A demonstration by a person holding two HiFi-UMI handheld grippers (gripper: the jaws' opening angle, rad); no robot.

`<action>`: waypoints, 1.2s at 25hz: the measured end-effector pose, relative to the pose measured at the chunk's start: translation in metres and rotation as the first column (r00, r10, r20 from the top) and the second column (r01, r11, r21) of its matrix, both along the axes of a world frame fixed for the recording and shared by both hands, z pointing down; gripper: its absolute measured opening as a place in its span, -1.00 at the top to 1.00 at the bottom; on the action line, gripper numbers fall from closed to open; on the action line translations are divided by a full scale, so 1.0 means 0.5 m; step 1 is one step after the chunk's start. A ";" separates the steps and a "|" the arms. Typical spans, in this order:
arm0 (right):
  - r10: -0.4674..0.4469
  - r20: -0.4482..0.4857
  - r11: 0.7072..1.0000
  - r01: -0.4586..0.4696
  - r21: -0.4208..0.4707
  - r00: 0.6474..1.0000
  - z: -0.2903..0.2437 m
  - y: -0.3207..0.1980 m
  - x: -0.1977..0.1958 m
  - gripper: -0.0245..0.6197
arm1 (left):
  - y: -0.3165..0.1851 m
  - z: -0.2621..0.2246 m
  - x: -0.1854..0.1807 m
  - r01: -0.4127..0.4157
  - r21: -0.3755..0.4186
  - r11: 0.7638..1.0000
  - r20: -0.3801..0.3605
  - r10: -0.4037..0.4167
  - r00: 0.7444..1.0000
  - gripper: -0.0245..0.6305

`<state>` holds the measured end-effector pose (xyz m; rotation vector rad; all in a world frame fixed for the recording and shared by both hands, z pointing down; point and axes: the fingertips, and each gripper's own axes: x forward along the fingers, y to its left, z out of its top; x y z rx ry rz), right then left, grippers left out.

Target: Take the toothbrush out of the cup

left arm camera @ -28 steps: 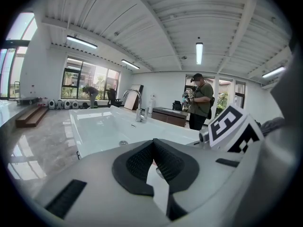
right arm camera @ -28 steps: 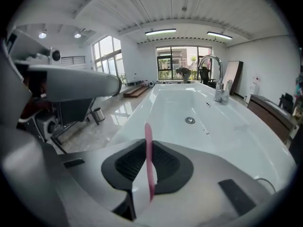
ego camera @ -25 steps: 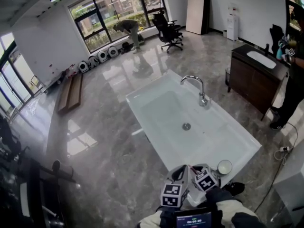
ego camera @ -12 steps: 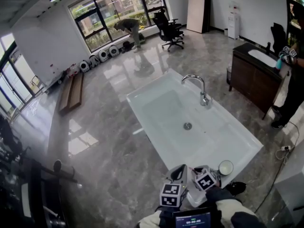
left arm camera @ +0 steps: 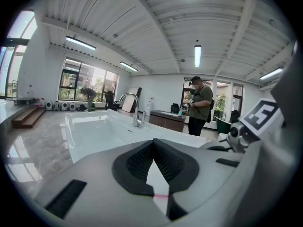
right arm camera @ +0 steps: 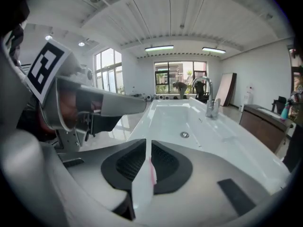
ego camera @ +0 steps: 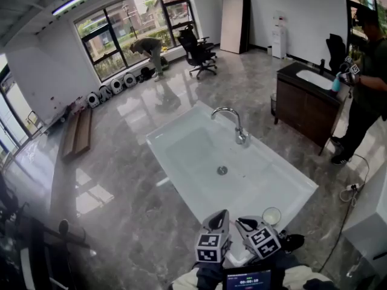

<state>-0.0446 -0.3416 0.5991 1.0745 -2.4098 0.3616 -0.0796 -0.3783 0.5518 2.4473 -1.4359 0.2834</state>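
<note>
The right gripper [right arm camera: 147, 148] has risen since a second ago, beside the left gripper [left arm camera: 154, 144]. Its jaws are opening slightly, with the white toothbrush [right arm camera: 143, 183] handle between their pads. The toothbrush is clear of the cup [ego camera: 271, 215] at the sink's [ego camera: 293, 186] near edge. The left jaws meet at their tips. Only the right gripper view shows the toothbrush.

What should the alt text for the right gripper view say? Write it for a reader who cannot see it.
The right gripper pinches a white toothbrush handle with a pink stripe, its jaws just starting to open. Beyond lies a long white sink with a chrome tap; the left gripper juts in at left.
</note>
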 end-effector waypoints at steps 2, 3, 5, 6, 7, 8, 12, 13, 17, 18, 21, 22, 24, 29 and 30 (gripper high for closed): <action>0.053 0.033 0.996 -0.055 0.063 0.998 -0.054 -0.018 0.037 0.81 | -0.007 -0.017 0.029 -0.031 0.023 0.999 -0.004 0.031 0.999 0.93; 0.078 0.049 0.992 -0.082 0.095 0.996 -0.084 -0.026 0.057 0.83 | -0.009 -0.027 0.042 -0.046 0.033 0.998 -0.008 0.046 0.999 0.93; 0.119 0.079 0.979 -0.130 0.158 0.990 -0.141 -0.037 0.098 0.88 | -0.010 -0.048 0.067 -0.070 0.055 0.996 -0.016 0.071 0.997 0.93; 0.137 0.091 0.971 -0.152 0.186 0.986 -0.165 -0.039 0.120 0.89 | -0.008 -0.058 0.078 -0.080 0.066 0.995 -0.020 0.081 0.996 0.93; 0.157 0.103 0.963 -0.176 0.206 0.982 -0.184 -0.038 0.142 0.90 | -0.006 -0.068 0.087 -0.089 0.076 0.993 -0.022 0.091 0.996 0.93; 0.181 0.114 0.955 -0.202 0.216 0.977 -0.197 -0.035 0.165 0.90 | -0.005 -0.077 0.096 -0.096 0.085 0.992 -0.024 0.099 0.995 0.93; 0.278 0.139 0.931 -0.302 0.206 0.951 -0.193 -0.027 0.242 0.90 | -0.003 -0.106 0.113 -0.108 0.115 0.987 -0.026 0.112 0.993 0.93; 0.294 0.145 0.926 -0.319 0.202 0.945 -0.190 -0.024 0.252 0.91 | -0.002 -0.110 0.116 -0.109 0.119 0.987 -0.027 0.113 0.993 0.93; 0.312 0.154 0.919 -0.339 0.203 0.937 -0.190 -0.018 0.258 0.91 | 0.005 -0.112 0.124 -0.116 0.117 0.986 -0.025 0.120 0.992 0.93; 0.312 0.155 0.919 -0.339 0.203 0.937 -0.192 -0.017 0.255 0.91 | 0.006 -0.111 0.124 -0.115 0.115 0.987 -0.024 0.119 0.993 0.93; 0.306 0.159 0.922 -0.334 0.195 0.939 -0.192 -0.014 0.250 0.91 | 0.008 -0.113 0.124 -0.108 0.119 0.987 -0.020 0.111 0.994 0.93; 0.304 0.156 0.923 -0.331 0.194 0.940 -0.191 -0.013 0.249 0.91 | 0.008 -0.114 0.124 -0.105 0.123 0.987 -0.020 0.108 0.994 0.93; 0.302 0.152 0.924 -0.329 0.197 0.941 -0.189 -0.010 0.247 0.92 | 0.011 -0.115 0.124 -0.105 0.128 0.986 -0.018 0.108 0.994 0.93; 0.305 0.155 0.921 -0.333 0.201 0.939 -0.193 -0.004 0.250 0.92 | 0.018 -0.115 0.129 -0.112 0.127 0.986 -0.013 0.114 0.993 0.93; 0.305 0.155 0.921 -0.333 0.202 0.940 -0.193 -0.003 0.250 0.92 | 0.020 -0.115 0.131 -0.113 0.125 0.986 -0.013 0.116 0.993 0.93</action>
